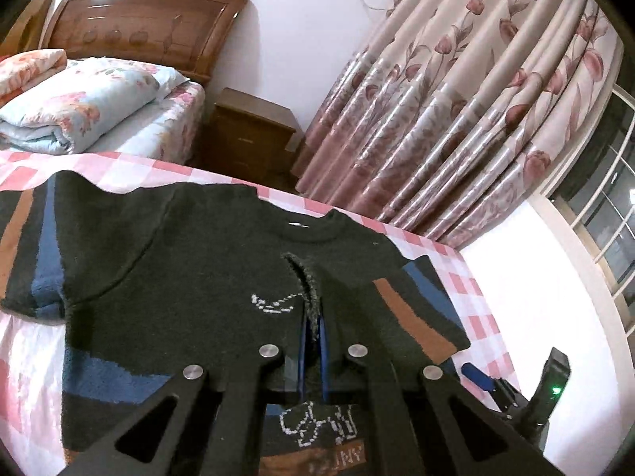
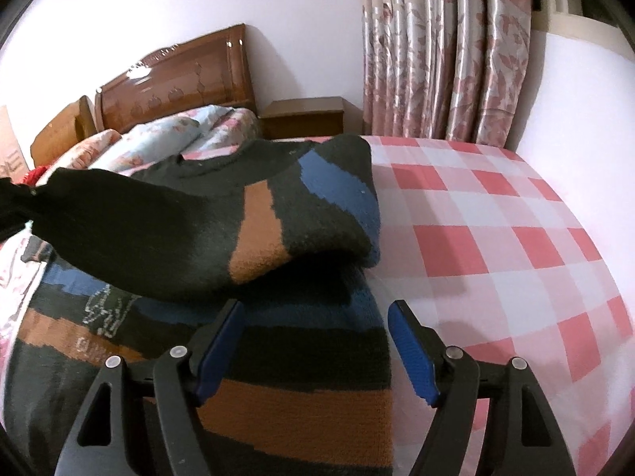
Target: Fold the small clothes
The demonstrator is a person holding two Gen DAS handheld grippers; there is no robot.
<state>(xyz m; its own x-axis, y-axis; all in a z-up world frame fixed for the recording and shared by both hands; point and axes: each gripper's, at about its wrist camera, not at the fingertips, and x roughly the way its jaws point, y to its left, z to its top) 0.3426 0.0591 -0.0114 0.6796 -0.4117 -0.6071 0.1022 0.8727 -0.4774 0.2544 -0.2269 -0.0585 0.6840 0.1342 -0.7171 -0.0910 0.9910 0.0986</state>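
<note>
A small black knit sweater [image 1: 190,277] with blue and brown stripes lies on a pink checked sheet [image 1: 131,170]. My left gripper [image 1: 313,333] is shut on the cuff of the sweater's right sleeve [image 1: 401,305] and holds it folded over the chest. In the right wrist view the lifted sleeve [image 2: 222,218] hangs over the sweater's body [image 2: 278,377]. My right gripper [image 2: 317,341] is open and empty, just above the sweater's side edge. The right gripper also shows at the lower right of the left wrist view [image 1: 512,396].
A wooden headboard [image 1: 147,23], folded floral quilts [image 1: 79,107] and a wooden nightstand [image 1: 246,135] stand behind the sheet. Floral curtains [image 1: 476,119] hang at the right. The checked sheet [image 2: 496,238] stretches to the right of the sweater.
</note>
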